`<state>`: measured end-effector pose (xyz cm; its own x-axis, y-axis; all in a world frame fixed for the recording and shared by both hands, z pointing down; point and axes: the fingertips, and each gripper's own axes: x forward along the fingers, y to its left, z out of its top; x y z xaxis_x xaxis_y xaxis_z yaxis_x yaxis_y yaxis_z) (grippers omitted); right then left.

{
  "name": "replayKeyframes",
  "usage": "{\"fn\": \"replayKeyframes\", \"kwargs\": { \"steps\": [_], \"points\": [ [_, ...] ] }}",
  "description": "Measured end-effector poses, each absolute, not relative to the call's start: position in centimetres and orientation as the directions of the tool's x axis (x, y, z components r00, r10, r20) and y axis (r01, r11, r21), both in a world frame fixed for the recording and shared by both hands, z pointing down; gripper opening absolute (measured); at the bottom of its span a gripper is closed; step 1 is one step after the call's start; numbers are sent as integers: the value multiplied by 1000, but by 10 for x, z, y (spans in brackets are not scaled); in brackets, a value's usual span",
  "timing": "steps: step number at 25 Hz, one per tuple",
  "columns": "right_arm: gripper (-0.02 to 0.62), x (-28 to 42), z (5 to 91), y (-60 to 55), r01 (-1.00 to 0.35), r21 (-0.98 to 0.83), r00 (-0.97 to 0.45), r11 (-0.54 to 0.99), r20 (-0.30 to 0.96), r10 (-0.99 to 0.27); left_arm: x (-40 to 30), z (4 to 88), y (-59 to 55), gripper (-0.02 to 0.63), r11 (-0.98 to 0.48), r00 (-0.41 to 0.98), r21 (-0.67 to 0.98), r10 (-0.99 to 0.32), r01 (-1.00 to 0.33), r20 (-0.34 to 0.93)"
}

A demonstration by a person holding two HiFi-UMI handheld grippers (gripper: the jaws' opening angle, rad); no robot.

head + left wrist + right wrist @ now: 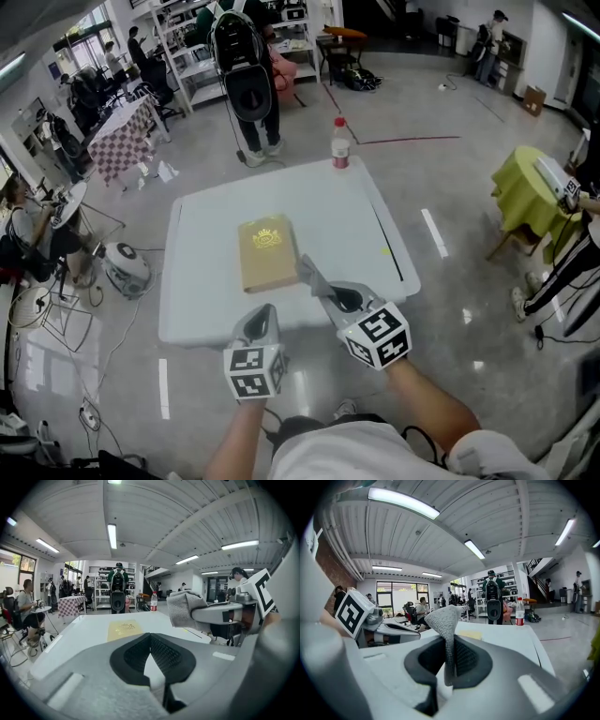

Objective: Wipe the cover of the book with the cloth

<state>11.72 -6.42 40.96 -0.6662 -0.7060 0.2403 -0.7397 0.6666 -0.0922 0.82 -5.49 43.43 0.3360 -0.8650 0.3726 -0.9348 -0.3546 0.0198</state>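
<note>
My right gripper (319, 286): fingers pinch cloth (308, 271), raised by book (267, 254) corner. Left gripper (263, 317): fingers pressed together, empty. I'd lay cloth flat on book, wipe lightly lengthwise.

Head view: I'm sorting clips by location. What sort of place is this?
Probably an open workshop or lab hall: polished concrete floor, shelving racks at the back, a seated person working on the left.
</note>
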Motion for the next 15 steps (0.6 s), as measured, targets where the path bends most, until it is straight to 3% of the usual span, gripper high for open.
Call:
{"fn": "replayKeyframes", "kwargs": {
  "steps": [15],
  "points": [
    [17, 93, 429, -142, -693, -45, -700, 719, 278, -658, -17, 453, -126, 6, -294, 287, 37, -888, -955, 360]
  ]
}}
